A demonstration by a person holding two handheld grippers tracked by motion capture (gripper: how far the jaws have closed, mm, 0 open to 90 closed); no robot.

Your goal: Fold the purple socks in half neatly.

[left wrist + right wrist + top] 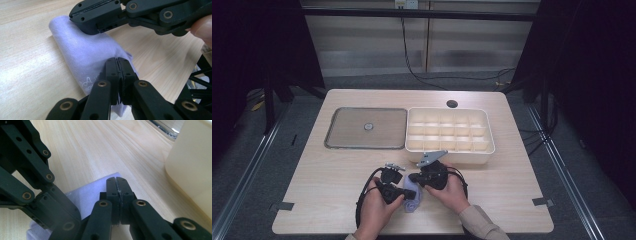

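Note:
A pale lilac cloth lies folded on the wooden table near its front edge, between the person's two hands. In the left gripper view the cloth runs away from my left gripper, whose jaws are shut and pinch a bunched fold at its near end. My right gripper comes in from the top there, shut, with its tip on the cloth's far end. In the right gripper view my right gripper is shut at a corner of the cloth, with a thin pale line between its jaws. The left gripper crosses at lower left.
A flat metal tray lies at the back left, and a cream box with several compartments stands beside it, close behind the right hand. A cable hole sits behind the box. The box wall rises close on the right.

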